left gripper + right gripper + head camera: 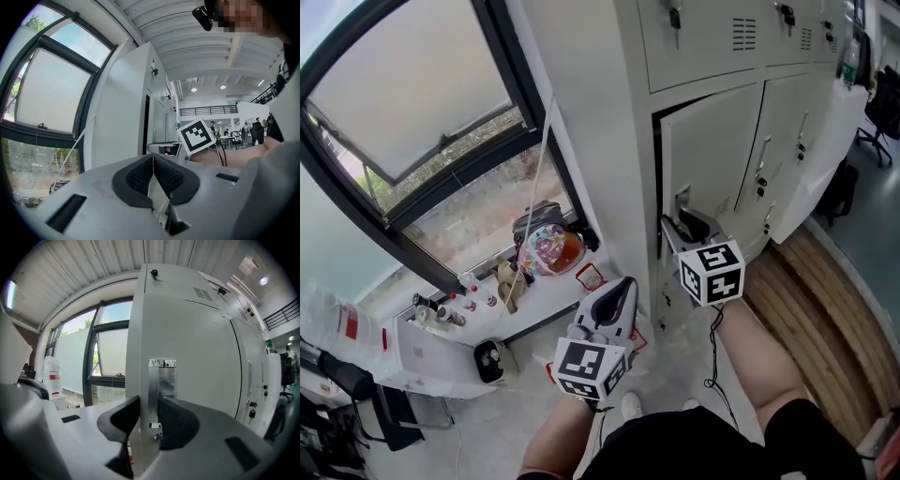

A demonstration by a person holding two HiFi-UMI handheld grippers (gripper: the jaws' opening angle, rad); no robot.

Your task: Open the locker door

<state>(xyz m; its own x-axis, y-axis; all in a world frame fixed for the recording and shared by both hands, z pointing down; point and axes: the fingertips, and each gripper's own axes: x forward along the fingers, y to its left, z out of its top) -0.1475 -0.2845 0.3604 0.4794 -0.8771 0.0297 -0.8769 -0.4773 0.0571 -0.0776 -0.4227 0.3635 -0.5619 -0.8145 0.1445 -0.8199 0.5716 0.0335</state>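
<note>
Right gripper point(149, 420) is clamped on the edge of the ajar door point(197, 357), centre frame; left gripper point(153, 174) sits closed, empty; best to grip firmly and pull along the hinge arc.

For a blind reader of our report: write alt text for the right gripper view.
The jaws of the right gripper clamp the edge of a pale locker door, over its metal latch plate. More lockers run off to the right; a window is on the left.
</note>
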